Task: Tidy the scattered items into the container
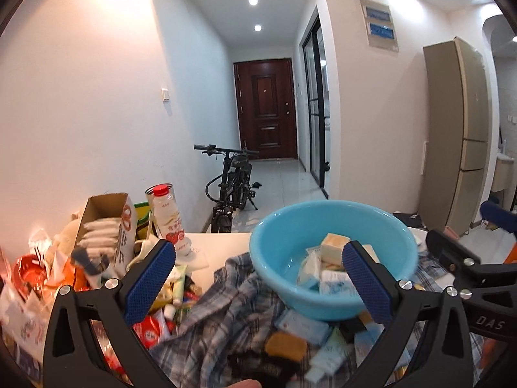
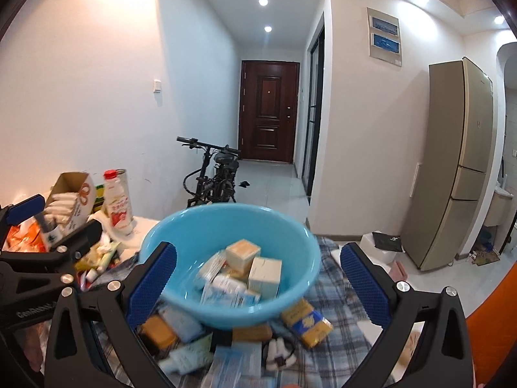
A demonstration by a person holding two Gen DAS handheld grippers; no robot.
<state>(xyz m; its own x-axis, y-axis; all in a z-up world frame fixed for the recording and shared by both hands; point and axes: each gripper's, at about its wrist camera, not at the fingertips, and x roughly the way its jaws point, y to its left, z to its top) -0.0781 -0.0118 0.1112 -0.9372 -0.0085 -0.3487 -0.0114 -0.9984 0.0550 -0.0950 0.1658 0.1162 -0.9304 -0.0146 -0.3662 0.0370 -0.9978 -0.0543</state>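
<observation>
Clutter covered the white table (image 1: 223, 242), and in its midst a light blue basin (image 1: 329, 258) sat on a rumpled plaid cloth (image 1: 223, 310). Inside the basin lay several small boxes and packets, among them a tan cube-shaped box (image 2: 242, 252) and a pale carton (image 2: 265, 274) just beside it. More items were scattered on the cloth at the near foot of the basin: a yellow packet (image 2: 307, 323), a brown bar (image 1: 286, 346) and some pale blue packs, blurred in both views.

The left gripper (image 1: 258, 284) hung near the basin's left side with its blue-padded fingers spread wide and nothing between them. The right gripper (image 2: 258, 287) was likewise splayed wide apart and empty, the basin showing between its fingers, one toward each side of the bowl; whether either pad touched the rim could not be told.

At the table's left end stood an open cardboard box (image 1: 106, 226) filled with white sachets, and next to it a drink bottle with a red cap (image 1: 168, 220). Beyond the table a black bicycle (image 1: 231, 187) leaned near the wall, a dark wooden door (image 1: 265, 110) closed off the corridor, and a tall beige refrigerator (image 2: 452, 168) stood to the right.
</observation>
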